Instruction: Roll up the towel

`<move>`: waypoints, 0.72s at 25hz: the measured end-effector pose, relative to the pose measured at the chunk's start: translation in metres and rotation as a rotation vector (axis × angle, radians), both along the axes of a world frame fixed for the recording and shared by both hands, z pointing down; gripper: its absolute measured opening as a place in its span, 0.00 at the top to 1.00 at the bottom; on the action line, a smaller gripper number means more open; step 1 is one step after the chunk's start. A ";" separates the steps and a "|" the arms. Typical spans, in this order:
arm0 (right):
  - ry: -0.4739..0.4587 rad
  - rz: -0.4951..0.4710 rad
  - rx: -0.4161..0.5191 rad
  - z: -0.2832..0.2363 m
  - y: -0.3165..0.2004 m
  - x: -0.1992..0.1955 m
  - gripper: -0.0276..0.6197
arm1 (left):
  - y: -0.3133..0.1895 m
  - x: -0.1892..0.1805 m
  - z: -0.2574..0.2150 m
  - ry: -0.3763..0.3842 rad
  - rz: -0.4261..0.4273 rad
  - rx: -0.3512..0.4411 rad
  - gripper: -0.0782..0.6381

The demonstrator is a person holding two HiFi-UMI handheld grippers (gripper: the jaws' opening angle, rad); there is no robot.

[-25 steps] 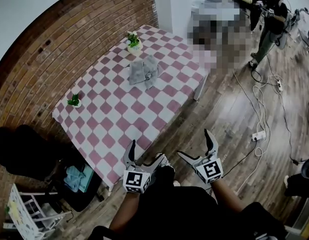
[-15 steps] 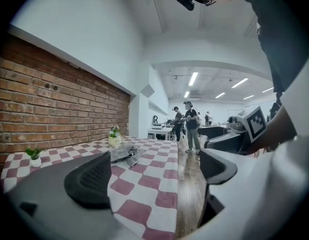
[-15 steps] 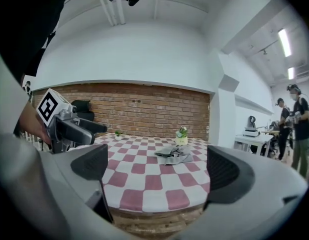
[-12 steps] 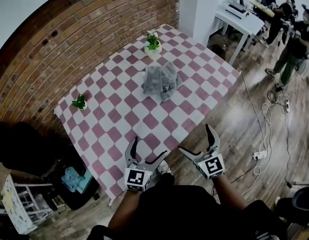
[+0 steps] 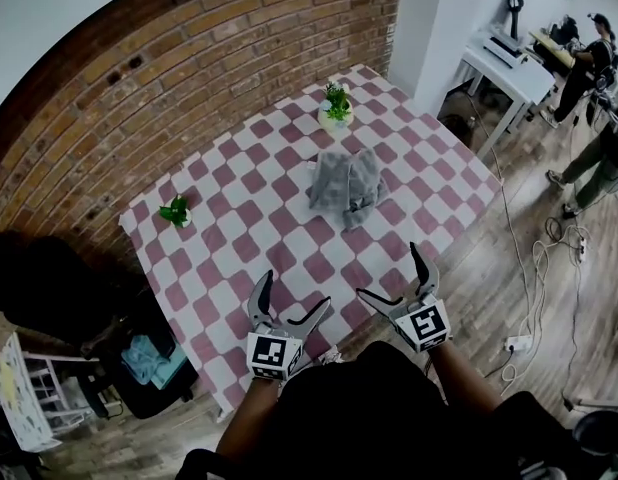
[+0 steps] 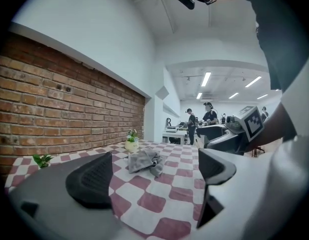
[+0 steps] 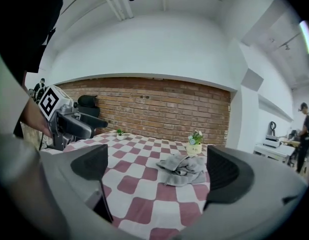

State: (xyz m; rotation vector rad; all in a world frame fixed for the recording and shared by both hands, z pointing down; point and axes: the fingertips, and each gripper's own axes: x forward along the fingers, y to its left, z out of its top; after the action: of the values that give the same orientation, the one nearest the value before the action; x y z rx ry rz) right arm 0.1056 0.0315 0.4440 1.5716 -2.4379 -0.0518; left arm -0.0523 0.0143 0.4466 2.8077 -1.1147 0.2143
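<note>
A grey towel lies crumpled in a heap on the pink-and-white checked table, toward its far right part. The towel shows ahead in the left gripper view, and the towel also lies ahead in the right gripper view. My left gripper is open and empty above the table's near edge. My right gripper is open and empty too, near the same edge, well short of the towel.
A small potted plant stands behind the towel, another plant near the table's left edge. A brick wall runs along the far side. White desks and people stand at right; cables lie on the wooden floor.
I have come closer to the table: it and the towel have shifted right and nearer in the head view. Both grippers stay open, now over the table's near edge.
</note>
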 end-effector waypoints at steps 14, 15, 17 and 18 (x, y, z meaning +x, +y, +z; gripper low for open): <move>0.143 -0.227 -0.025 0.037 -0.090 0.019 0.05 | -0.046 0.021 0.006 -0.045 -0.177 -0.030 0.15; 0.168 -0.253 -0.026 0.041 -0.097 0.022 0.05 | -0.050 0.025 0.005 -0.045 -0.195 -0.031 0.15; 0.224 -0.302 -0.023 0.049 -0.111 0.026 0.05 | -0.057 0.033 0.004 -0.043 -0.230 -0.033 0.15; 0.256 -0.322 -0.023 0.053 -0.117 0.029 0.05 | -0.059 0.036 0.005 -0.043 -0.248 -0.035 0.15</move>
State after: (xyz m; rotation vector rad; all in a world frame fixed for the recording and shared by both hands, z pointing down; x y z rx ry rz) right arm 0.1344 -0.0859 0.4973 1.0728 -2.4457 -0.2632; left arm -0.0161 -0.0452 0.4521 2.6129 -1.4390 0.2691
